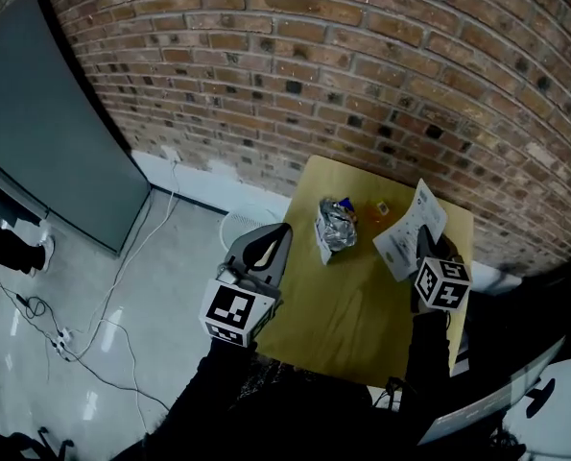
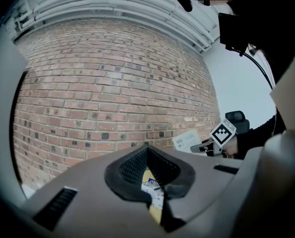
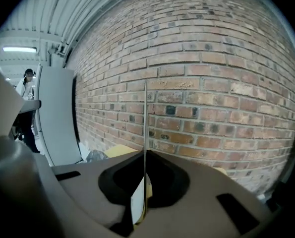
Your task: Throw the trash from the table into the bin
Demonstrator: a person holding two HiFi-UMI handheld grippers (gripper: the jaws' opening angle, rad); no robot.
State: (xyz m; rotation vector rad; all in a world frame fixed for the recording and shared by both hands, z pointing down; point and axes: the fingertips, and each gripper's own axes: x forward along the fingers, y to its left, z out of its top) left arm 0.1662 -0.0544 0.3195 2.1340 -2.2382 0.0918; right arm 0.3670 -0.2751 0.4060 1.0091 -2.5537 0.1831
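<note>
Tongs first: our left gripper (image 1: 283,230) is clenched on nothing at the wooden table's (image 1: 352,315) left edge, and our right gripper (image 1: 425,246) pinches a printed paper sheet (image 1: 410,221) raised above it. Farther on, a crumpled foil bag (image 1: 336,227) lies mid-table. A white bin (image 1: 239,227) stands on the floor beside the table.

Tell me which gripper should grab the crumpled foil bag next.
Left. The left gripper is empty and aimed at the crumpled foil bag. The right gripper is clamped on a paper sheet.

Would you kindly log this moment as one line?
right hand-held gripper: shut on paper | left hand-held gripper: shut, empty | foil bag: on table
</note>
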